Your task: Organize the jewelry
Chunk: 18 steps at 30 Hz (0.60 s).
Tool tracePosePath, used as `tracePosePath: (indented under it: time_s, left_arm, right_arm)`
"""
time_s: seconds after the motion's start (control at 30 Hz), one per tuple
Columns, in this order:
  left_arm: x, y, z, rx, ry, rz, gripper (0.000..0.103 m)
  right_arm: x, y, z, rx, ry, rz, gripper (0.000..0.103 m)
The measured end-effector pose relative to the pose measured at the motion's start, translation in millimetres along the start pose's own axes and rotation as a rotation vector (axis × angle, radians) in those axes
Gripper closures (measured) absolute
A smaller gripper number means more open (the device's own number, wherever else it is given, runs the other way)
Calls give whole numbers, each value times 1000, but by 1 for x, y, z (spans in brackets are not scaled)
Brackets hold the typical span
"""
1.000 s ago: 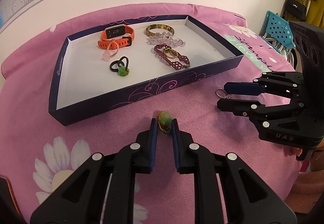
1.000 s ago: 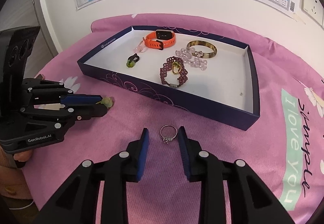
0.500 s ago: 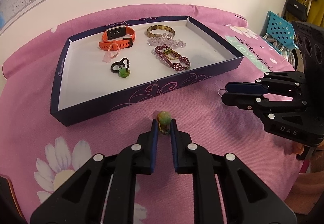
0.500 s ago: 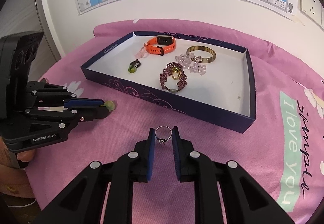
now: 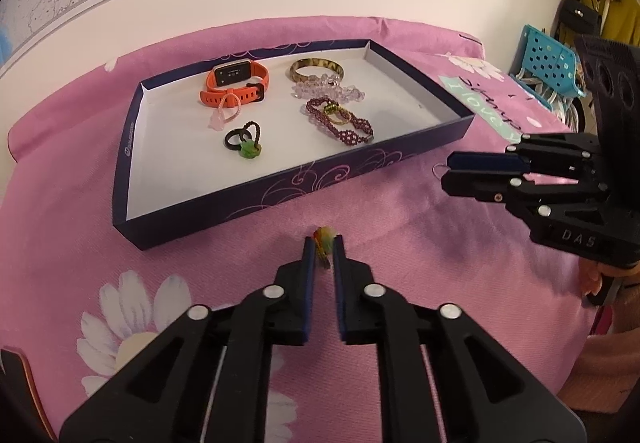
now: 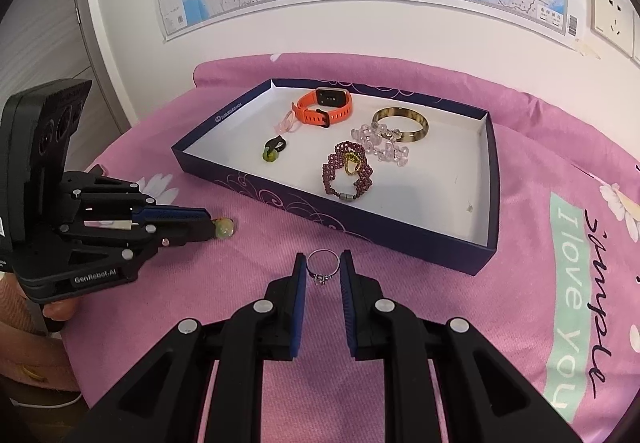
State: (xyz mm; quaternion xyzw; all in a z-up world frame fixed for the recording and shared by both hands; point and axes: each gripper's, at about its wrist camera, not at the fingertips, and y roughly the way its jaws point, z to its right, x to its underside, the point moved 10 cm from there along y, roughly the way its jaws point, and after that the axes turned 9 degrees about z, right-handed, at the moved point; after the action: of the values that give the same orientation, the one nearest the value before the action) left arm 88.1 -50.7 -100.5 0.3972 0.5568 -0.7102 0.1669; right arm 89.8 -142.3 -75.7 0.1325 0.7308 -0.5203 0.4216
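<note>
L gripper [image 5: 322, 250] pinched bead ring [image 5: 323, 239] | R gripper [image 6: 323, 269] clamped silver ring [image 6: 322, 269], maybe lifted

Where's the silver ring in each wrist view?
Left wrist: silver ring at far right, mostly hidden at the right gripper tips, off the box's near right corner.
Right wrist: silver ring at lower centre, between the fingertips.
Shared landmark: orange watch in the navy box.

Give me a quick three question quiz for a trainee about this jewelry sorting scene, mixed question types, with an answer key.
1. True or false: the silver ring lies inside the tray.
2. What does the left gripper grip? A) green bead ring B) orange watch C) amber bangle
3. Fill in: the gold ring rests on the ______ beaded bracelet.

Key: 1 false; 2 A; 3 purple.
</note>
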Motion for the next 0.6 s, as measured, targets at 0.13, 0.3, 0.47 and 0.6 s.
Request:
tracePosePath:
  time_s: [0.13,0.3,0.47,0.6]
  left_arm:
    - [2,5,0,1,6,-12,82]
    - [0,14,1,-7,11,-23,80]
    - [-1,15,0,-19,9,-23,87]
    - [-1,13,-1,-19,1,-19,87]
  right_arm:
    - [2,2,1,-2,8,-6,88]
    - [2,3,1,-5,14,-6,88]
    - [3,3,1,-6,21,-6,88]
    - [1,2,1,-9,21,3,88]
